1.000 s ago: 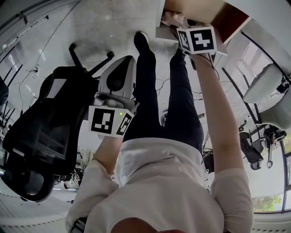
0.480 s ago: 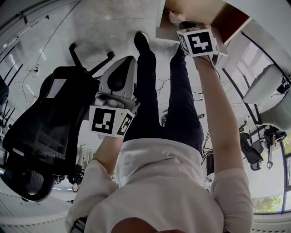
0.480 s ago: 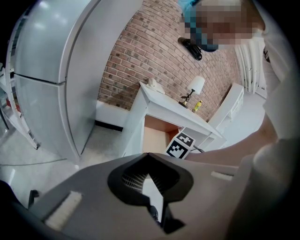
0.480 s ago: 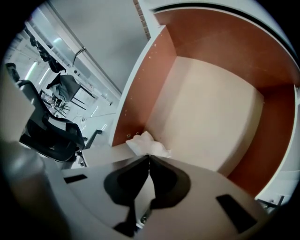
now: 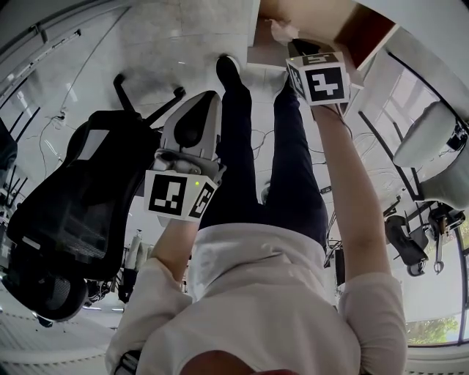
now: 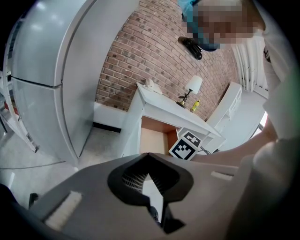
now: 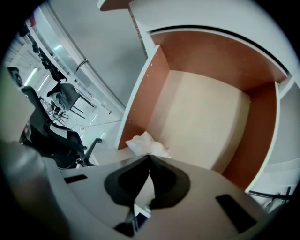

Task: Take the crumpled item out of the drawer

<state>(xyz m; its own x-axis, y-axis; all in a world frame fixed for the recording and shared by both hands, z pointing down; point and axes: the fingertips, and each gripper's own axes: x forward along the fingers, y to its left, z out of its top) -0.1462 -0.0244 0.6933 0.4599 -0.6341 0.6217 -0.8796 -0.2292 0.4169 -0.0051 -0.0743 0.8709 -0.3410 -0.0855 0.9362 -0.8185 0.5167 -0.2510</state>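
Note:
The crumpled item (image 7: 147, 144) is a white wad of paper at the front edge of the open drawer (image 7: 201, 117), which has a pale bottom and brown walls. My right gripper (image 7: 149, 157) is shut on the wad, which bulges out just past the tips. From the head view, the crumpled item (image 5: 282, 29) shows at the drawer (image 5: 308, 15), beyond the right gripper's marker cube (image 5: 322, 77). My left gripper (image 5: 189, 124) hangs over the floor beside the person's leg. In its own view, the left gripper (image 6: 147, 157) is shut with nothing between the jaws.
A black office chair (image 5: 73, 212) stands at the left on the grey floor. A white chair (image 5: 432, 139) is at the right. The person's legs (image 5: 293, 168) stand before the white desk (image 6: 164, 101), which carries a small lamp (image 6: 193, 86) against a brick wall.
The right gripper has drawn back a little toward the person, and the crumpled item sits at its tips. The left gripper has stayed in place.

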